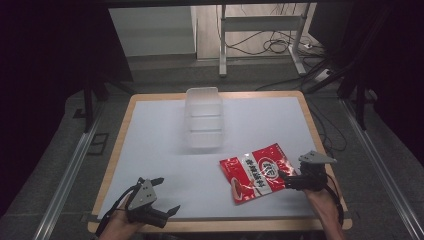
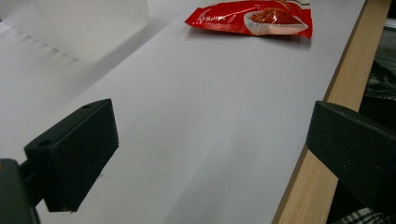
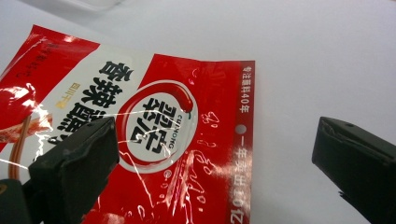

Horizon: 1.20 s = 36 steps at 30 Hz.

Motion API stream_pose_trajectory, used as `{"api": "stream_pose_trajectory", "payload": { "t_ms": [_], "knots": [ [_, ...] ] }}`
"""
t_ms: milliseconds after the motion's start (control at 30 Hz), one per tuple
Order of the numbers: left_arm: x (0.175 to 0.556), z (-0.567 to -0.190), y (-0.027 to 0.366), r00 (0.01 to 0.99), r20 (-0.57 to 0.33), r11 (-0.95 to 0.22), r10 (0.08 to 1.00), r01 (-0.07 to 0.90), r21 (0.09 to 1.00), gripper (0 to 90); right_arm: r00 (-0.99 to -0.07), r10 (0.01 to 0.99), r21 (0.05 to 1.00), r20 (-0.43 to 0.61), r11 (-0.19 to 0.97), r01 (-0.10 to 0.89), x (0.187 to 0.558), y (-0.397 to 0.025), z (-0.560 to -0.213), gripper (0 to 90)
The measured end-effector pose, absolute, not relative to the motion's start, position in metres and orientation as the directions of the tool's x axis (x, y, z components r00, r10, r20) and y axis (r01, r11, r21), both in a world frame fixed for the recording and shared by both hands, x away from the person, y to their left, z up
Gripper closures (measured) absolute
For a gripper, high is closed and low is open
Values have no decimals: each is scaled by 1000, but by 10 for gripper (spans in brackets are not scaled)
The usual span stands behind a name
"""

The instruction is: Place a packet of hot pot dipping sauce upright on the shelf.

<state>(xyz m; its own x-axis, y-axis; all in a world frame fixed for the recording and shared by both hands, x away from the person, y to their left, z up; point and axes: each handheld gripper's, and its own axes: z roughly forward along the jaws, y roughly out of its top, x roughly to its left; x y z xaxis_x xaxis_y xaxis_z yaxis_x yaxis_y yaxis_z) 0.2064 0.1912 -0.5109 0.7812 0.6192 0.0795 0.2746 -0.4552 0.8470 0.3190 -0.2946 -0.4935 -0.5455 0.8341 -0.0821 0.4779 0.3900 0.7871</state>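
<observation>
Red packet (image 1: 256, 171) lies flat on the desk (image 1: 160, 130), toward the near right, printed face up, glossy film catching glare. Its right edge sits at the right gripper (image 1: 288, 180).

In the right gripper view the packet's (image 3: 154, 135) edge runs between the jaws: one jaw hangs over the printed face, the other over bare desk beyond the edge. Jaws spread wide, nothing pinched. Whether either jaw touches the film I cannot tell.

Step in hand, as I read it: the approach to a grasp on the packet's right edge, grip not yet made.

Clear bin (image 1: 204, 117) stands upright mid-desk toward the far side, well apart from the packet; it looks empty. Likely destination, though that is a guess.

Left gripper (image 1: 160, 197) rests at the near left edge of the desk, well apart from the packet, jaws spread, holding nothing. From its own view the packet (image 2: 250, 18) lies far off, bin wall (image 2: 84, 28) to the upper left.

Next move calls for: getting the lower jaw under the flat edge, since the packet hugs the desk, then closing on the seam rather than the slippery bulged middle.
</observation>
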Motion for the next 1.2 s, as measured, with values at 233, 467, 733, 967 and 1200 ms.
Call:
{"api": "stream_pose_trajectory", "payload": {
  "t_ms": [233, 467, 733, 967, 1200],
  "knots": [
    [206, -511, 191, 783, 82, -457, 617, 272, 847, 23, -566, 823, 773, -58, 396, 496, 334, -289, -500, 17],
    [206, -511, 191, 786, 86, -462, 613, 268, 845, 24, -582, 812, 735, -43, 420, 532, 343, -287, -509, 15],
    [205, -511, 190, 789, 92, -468, 607, 262, 844, 25, -584, 812, 684, 23, 413, 601, 350, -287, -519, 6],
    [205, -511, 190, 792, 97, -473, 603, 257, 842, 25, -580, 814, 658, 36, 418, 626, 352, -286, -521, 82],
    [205, -511, 189, 795, 102, -481, 597, 254, 839, 26, -602, 795, 671, 78, 405, 621, 350, -280, -517, 225]
  ]
}}
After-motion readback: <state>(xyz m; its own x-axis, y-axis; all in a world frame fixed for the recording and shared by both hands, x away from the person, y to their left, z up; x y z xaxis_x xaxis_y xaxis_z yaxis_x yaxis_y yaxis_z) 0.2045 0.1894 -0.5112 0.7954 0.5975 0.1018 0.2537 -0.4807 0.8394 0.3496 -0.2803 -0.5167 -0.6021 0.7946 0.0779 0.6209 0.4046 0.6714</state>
